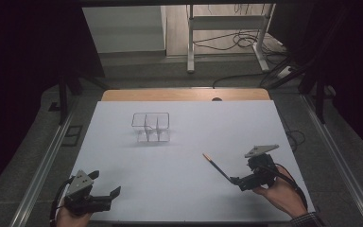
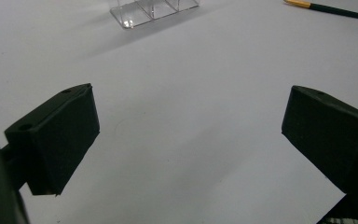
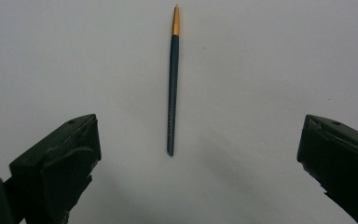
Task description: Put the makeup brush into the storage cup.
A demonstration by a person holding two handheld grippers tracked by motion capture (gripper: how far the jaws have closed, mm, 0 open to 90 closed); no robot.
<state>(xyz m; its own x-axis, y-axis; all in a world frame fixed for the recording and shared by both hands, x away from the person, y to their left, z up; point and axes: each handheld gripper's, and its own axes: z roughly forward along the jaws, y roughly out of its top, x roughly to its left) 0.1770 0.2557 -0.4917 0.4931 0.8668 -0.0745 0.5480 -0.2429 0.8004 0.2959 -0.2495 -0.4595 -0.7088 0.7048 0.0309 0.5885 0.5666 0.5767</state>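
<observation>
A slim dark green pencil [image 1: 216,166] with a gold tip lies flat on the white sheet [image 1: 179,142] at the right. In the right gripper view the pencil [image 3: 172,79] points away from me, and its blunt near end reaches in between the jaws without touching either. My right gripper [image 3: 200,121] is open, and a hand holds this right gripper [image 1: 244,179] just behind the pencil. A clear plastic box [image 1: 150,126] with several compartments stands at mid-table. At the near left my left gripper [image 1: 106,183] is open and holds nothing.
From the left gripper [image 2: 191,93] the clear box [image 2: 154,9] shows far ahead and the pencil [image 2: 331,9] at the top right. The sheet covers a wooden table [image 1: 184,94]. Beyond it are a white metal stand [image 1: 227,28] and floor cables [image 1: 238,42].
</observation>
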